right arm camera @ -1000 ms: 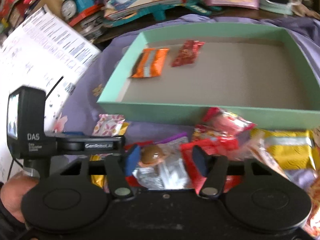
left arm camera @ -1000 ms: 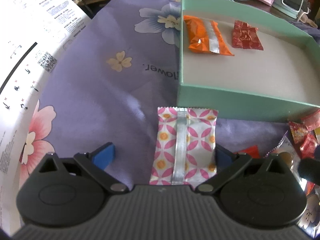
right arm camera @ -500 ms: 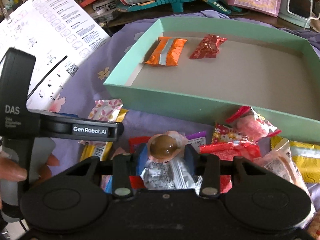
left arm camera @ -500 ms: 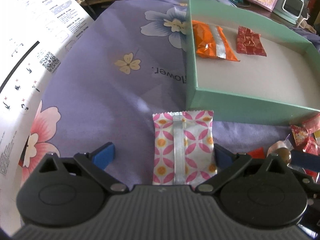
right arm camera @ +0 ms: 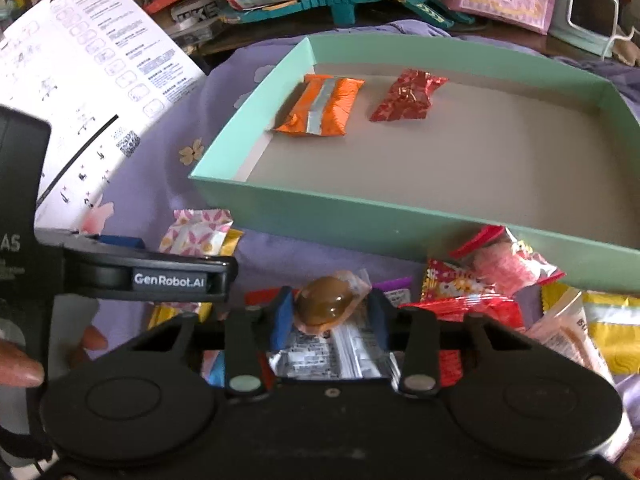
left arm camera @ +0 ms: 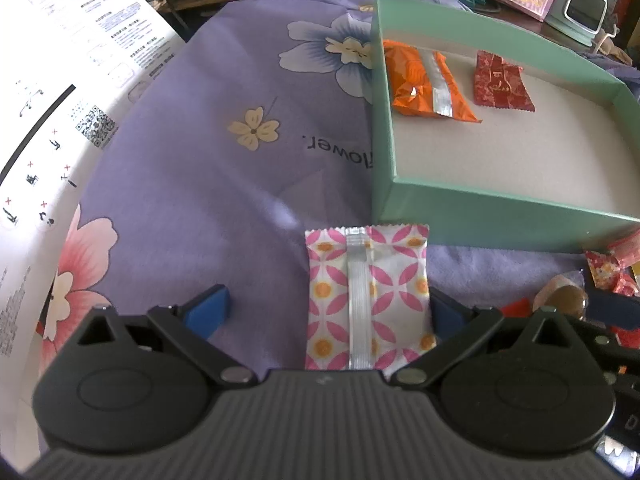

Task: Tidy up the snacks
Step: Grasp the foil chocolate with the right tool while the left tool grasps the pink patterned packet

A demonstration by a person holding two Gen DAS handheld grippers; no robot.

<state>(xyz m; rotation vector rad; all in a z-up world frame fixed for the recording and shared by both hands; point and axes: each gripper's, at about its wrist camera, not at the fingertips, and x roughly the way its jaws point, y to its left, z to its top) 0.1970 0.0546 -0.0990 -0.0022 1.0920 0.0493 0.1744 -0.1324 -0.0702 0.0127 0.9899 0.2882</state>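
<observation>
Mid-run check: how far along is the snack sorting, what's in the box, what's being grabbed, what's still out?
Early stage. Done: an orange packet and a red packet lie in the green box. In hand: the right gripper has just been closing around a brown wrapped candy; the left gripper stands open around a pink-patterned packet on the cloth. Left: that packet and the pile of snacks before the box.

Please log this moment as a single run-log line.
right tool: closing around brown candy | left tool: open, pink-patterned packet between | box: two snacks
</observation>
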